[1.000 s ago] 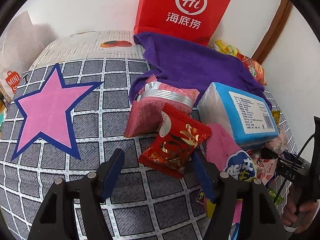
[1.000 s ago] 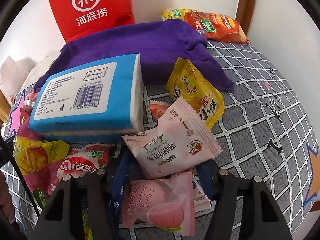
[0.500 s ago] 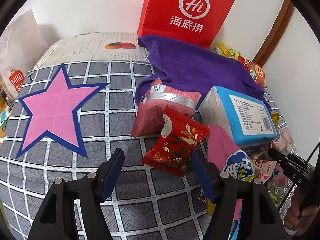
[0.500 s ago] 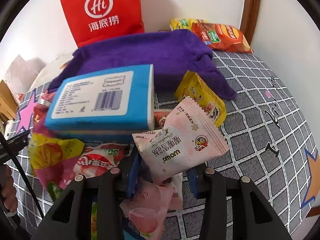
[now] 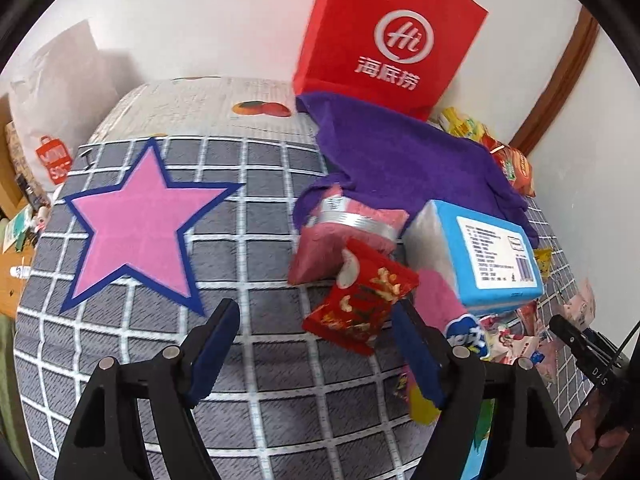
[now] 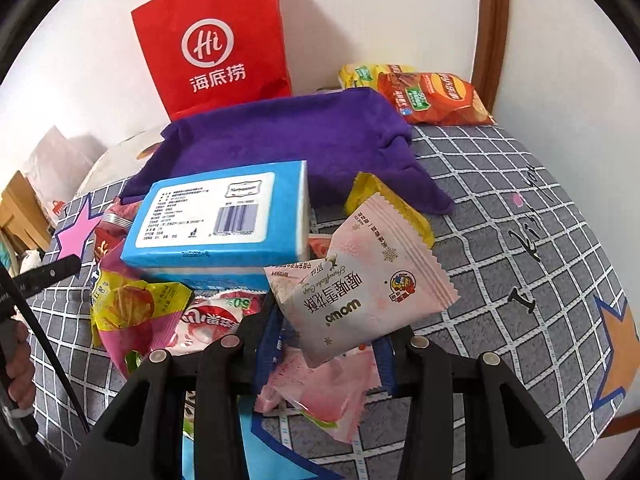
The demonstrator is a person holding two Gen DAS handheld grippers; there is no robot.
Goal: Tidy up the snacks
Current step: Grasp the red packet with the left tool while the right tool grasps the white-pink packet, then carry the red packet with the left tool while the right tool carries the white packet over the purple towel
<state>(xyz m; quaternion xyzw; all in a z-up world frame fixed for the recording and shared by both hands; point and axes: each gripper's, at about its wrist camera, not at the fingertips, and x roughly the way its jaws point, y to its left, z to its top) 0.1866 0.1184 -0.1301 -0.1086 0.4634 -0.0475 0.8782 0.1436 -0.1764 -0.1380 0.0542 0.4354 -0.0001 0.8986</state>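
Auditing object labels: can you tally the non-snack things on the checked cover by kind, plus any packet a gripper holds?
Red paper bag with white logo: 1
Purple cloth: 1
Blue plastic-wrapped tissue pack: 1
Pale pink snack packet, clamped in the right gripper: 1
Total: 4

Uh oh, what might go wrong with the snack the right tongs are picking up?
The right tongs grip the pale pink packet only near its bottom corner, so it might slip out or swing. A peach-print packet sits right beneath and could get dragged along. The left tongs, whose jaws have just been opening, are close to the red packet and could nudge it away.
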